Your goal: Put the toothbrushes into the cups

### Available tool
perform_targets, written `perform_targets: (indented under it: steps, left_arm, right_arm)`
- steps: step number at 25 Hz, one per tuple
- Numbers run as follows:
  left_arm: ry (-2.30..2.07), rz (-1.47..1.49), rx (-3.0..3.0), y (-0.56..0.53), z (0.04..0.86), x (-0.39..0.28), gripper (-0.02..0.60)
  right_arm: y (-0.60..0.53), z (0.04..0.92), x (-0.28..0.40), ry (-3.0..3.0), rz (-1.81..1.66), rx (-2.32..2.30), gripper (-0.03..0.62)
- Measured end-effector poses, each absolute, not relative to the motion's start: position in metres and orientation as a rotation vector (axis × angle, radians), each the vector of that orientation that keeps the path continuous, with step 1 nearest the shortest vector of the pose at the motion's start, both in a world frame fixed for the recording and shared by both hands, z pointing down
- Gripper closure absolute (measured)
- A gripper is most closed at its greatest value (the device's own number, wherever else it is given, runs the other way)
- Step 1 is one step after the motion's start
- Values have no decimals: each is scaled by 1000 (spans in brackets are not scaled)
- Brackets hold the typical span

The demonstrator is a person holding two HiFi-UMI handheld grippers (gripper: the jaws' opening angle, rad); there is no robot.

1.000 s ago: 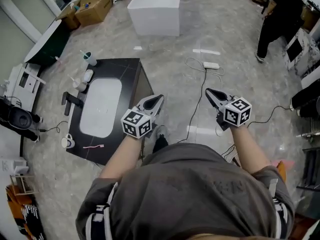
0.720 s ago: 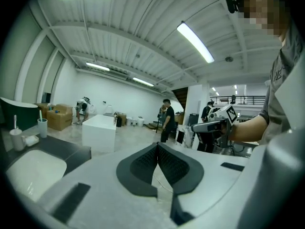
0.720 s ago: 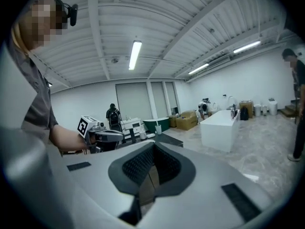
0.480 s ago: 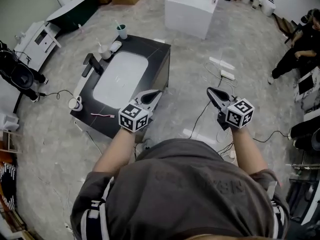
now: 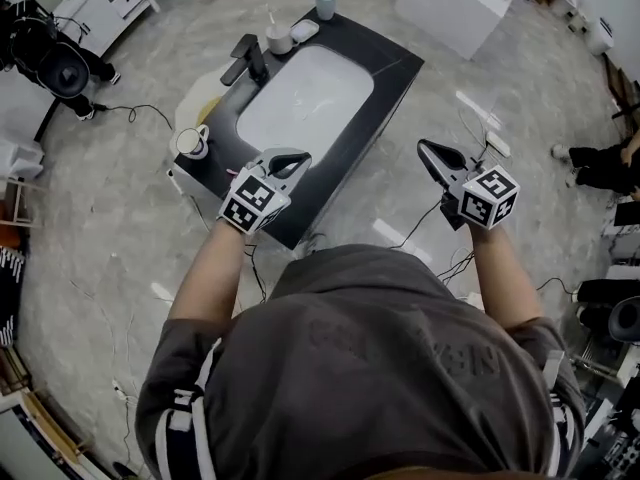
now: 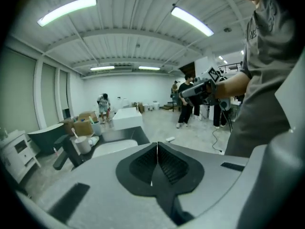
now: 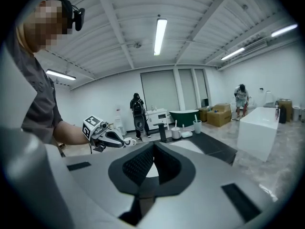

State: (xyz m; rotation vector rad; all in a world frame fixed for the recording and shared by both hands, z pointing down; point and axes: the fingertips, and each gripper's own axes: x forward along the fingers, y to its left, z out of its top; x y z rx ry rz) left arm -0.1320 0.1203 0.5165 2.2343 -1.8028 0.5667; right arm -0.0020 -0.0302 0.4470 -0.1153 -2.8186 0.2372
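A black vanity counter (image 5: pixel 395 63) holds a white sink (image 5: pixel 305 93). At its far end stand a green cup (image 5: pixel 326 4) and a white cup (image 5: pixel 279 39), each with a toothbrush in it. A white mug (image 5: pixel 191 143) sits at the counter's left end. A sliver of pink, perhaps a toothbrush (image 5: pixel 230 172), shows beside my left gripper (image 5: pixel 292 157). That gripper is shut and empty over the counter's near edge. My right gripper (image 5: pixel 426 149) hangs shut and empty over the floor, right of the counter. The white cup (image 6: pixel 82 144) and green cup (image 7: pixel 197 126) also show in the gripper views.
A black faucet (image 5: pixel 247 60) and a soap dish (image 5: pixel 304 30) stand beside the sink. Cables and a power strip (image 5: pixel 492 143) lie on the floor at the right. A white block (image 5: pixel 455 3) stands beyond the counter. People stand at the room's far side.
The view has swung and the vanity has come from the left into the middle. Both grippers have moved toward it; the left one now reaches over its near edge. Both stayed shut.
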Motion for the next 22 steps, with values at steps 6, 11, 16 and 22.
perform_targets:
  steps: [6,11,16,22]
  left_arm:
    - [-1603,833,2154,178,586,-192,571]
    - [-1356,1127,2133,209,648,-204,505]
    - [-1166,1384,2082,220,701,-224,500]
    - [-1001,1496,2027,217,744,-230,500]
  right_arm:
    - [3,478,-83,-2739,270,-251,602]
    - [27,501,-125,-2676,286,-327,602]
    - [30,521,-150,-2639,322,-335,602]
    - [27,543,-164,-2598,365,-326,602]
